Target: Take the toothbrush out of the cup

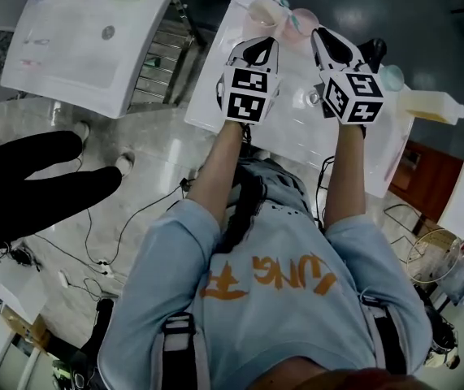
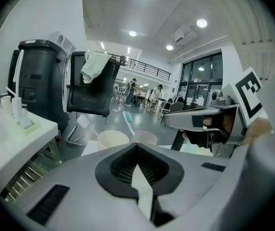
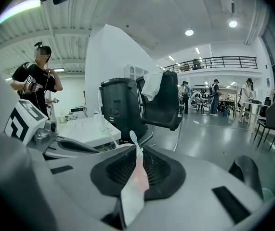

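Both grippers are held over the white table (image 1: 215, 96), side by side and close together. The left gripper (image 1: 262, 45) is seen with its jaws brought together; nothing is clamped between them. The right gripper (image 1: 323, 39) is likewise closed, with only a narrow slit left between its jaws and nothing gripped.

The toothbrush (image 2: 129, 123) is located in the pink cup (image 2: 147, 137), where it stands tilted with its bristle head up. A cream cup (image 2: 112, 138) is placed just beside the pink cup, to its left in the left gripper view. Both cups are positioned at the far edge of the table, just ahead of the gripper tips. No contact with the toothbrush or the cups is shown.

A soap dispenser (image 1: 433, 106) is seen near the table's right end. A second white table (image 1: 85, 47) is located well apart to the left.
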### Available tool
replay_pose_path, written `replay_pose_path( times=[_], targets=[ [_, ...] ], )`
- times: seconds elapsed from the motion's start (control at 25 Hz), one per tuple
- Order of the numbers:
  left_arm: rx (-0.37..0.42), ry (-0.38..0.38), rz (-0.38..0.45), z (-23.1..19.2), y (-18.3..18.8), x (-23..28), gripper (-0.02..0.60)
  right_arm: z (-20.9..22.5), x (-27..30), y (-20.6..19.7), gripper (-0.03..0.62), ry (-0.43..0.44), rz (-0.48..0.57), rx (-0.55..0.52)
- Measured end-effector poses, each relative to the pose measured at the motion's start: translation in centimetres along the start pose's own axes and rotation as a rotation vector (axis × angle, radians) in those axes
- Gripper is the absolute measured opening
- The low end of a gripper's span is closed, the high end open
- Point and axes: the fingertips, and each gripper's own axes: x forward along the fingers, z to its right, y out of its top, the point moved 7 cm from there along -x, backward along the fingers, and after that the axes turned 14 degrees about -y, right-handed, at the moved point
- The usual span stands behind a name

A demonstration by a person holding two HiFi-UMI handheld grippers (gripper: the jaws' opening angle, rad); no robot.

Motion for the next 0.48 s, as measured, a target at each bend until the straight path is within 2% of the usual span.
replay_pose_path(
  times=[0.24,0.36,0.48],
  targets=[
    [-0.047,-0.017,0.002,-1.4,-0.9,0.9,0.008,-1.0,2.4,-0.1,0.044,0.031,-0.053,-0.098],
    [-0.070,-0.026,0.006,-1.8,-1.3,1.5,0.008,-1.4,3.6,-0.4,0.089,0.044,-0.084,-0.162],
    [-0.096,-0.034,0.014,-2.2,-1.5,1.8,0.008,-2.0,5.0,-0.2,0.091,0.038,-0.110,-0.243]
  ],
)
